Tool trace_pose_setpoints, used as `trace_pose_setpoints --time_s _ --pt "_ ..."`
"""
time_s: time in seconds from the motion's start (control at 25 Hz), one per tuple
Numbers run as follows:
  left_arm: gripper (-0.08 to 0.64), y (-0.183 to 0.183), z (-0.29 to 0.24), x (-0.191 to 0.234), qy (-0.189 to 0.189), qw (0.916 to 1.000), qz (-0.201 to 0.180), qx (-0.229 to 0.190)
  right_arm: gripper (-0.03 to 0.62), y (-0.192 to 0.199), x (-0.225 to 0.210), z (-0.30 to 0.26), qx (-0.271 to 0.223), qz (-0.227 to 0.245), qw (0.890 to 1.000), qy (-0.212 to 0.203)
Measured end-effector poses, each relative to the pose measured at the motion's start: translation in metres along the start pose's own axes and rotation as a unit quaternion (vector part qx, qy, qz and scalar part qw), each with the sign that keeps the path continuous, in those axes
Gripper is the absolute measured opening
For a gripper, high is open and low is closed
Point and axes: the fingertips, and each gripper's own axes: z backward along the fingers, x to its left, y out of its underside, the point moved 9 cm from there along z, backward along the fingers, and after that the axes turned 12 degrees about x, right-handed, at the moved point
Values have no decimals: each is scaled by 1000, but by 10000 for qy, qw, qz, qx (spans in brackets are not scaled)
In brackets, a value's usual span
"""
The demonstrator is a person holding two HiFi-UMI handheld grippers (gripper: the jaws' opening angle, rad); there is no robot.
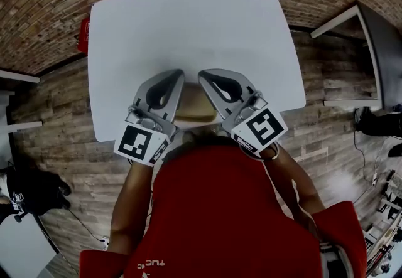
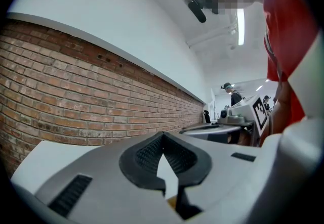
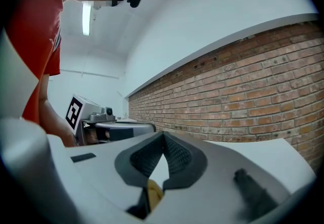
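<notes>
Head view: left gripper (image 1: 176, 76) and right gripper (image 1: 205, 75) flank a tan block (image 1: 196, 110) at the white table's (image 1: 188, 19) near edge. Left gripper view: jaws together, empty, block just below. Right gripper view: jaws likewise together, empty. Part jaws fully before approaching the block

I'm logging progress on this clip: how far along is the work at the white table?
Done: nothing looks finished. The white table bears only a tan object at its near edge. In hand: the left gripper and right gripper sit either side of that object, each with jaws together on nothing. Left: the object is not yet gripped, so probably everything past the approach.
</notes>
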Motion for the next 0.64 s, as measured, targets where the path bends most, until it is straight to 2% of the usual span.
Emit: trace_pose_setpoints --time_s 0.64 --pt "15 2 3 -4 64 10000 50 -26 29 0 3 2 61 17 10000 -49"
